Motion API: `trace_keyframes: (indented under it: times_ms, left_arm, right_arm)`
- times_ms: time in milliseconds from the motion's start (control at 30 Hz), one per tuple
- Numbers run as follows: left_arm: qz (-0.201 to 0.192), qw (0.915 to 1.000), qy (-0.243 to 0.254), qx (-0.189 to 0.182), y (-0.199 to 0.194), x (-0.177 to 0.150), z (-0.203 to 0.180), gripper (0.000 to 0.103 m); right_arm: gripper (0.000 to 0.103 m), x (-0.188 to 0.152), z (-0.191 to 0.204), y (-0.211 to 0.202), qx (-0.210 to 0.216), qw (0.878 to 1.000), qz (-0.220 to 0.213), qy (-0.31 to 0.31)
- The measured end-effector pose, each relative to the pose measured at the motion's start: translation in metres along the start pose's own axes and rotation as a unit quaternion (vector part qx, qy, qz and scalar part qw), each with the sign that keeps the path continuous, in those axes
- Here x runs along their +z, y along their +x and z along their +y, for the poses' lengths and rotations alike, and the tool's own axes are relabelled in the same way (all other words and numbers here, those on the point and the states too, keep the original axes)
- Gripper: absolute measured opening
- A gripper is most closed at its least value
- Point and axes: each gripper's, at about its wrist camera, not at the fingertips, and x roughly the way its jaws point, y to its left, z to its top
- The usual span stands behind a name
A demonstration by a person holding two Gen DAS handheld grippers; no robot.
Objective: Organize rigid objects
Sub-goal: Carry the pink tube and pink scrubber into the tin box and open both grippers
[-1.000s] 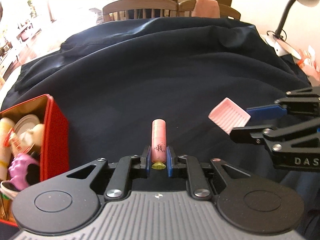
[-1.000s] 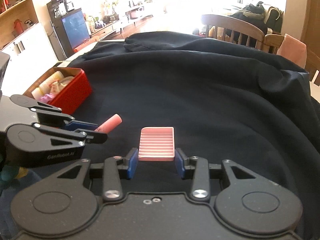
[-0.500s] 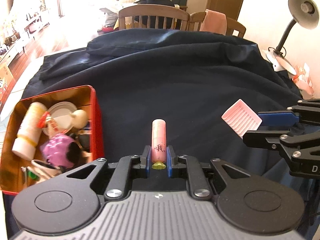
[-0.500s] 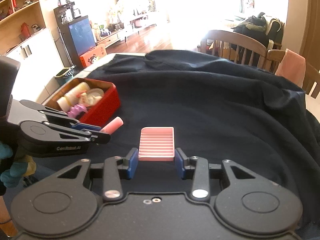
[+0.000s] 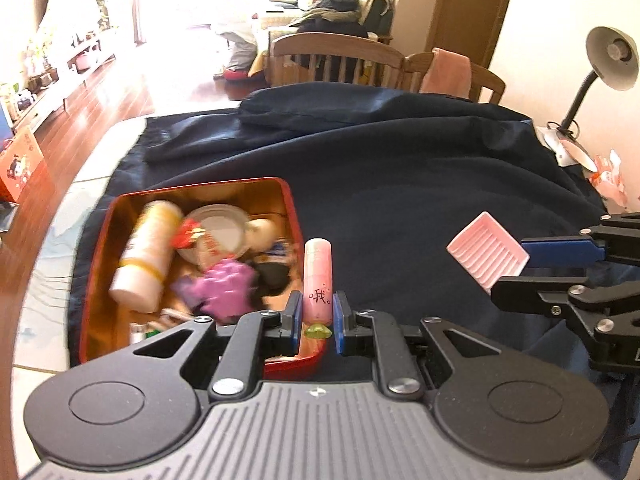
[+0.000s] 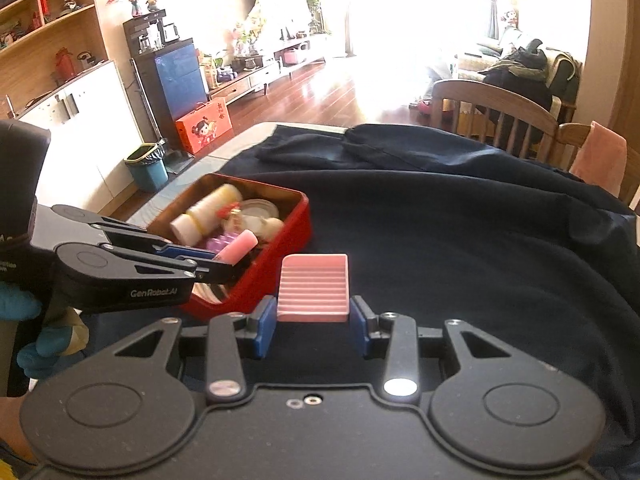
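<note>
— Dark navy cloth [image 5: 400,200] covers the whole table, loosely draped and creased, with wooden chairs [image 5: 336,60] beyond the far edge. What are you carrying?

— 2 things. My left gripper [image 5: 316,316] is clamped on a pink tube [image 5: 318,276], a smooth round cylinder with black characters printed on it and a green cap at the base. I hold it low so most of its length sticks out ahead of the pads.

— And the other?

— My right gripper [image 6: 313,320] is closed on a pink ridged tray [image 6: 313,288], hard-looking plastic with parallel ribs and a raised lip. The pads squeeze its 2 side walls, which looks steadier to me than pinching the thin rim.

— Where does it all go?

— I'd say the red tin box [image 5: 96,248] near the table's left edge: glossy, rounded corners, already crowded with a white bottle [image 5: 146,256], a round lid and a purple toy. The tube hangs over its near right corner; the tray is off to the right, over bare cloth

— Risk?

— Little room left in there, I'd judge
</note>
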Motion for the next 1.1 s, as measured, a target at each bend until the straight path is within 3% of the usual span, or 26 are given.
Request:
trace_keyframes:
  times_ms: [667, 1100]
  left_arm:
    - [0.004, 0.9992, -0.032, 0.023, -0.002, -0.001, 0.111, 0.015]
    - [0.014, 0.9999, -0.009, 0.001, 0.037, 0.008, 0.117, 0.015]
  right_arm:
    - [0.039, 0.025, 0.077, 0.060, -0.006, 1.000, 0.014, -0.027]
    - [0.039, 0.054, 0.076, 0.123, -0.039, 0.998, 0.034, -0.028]
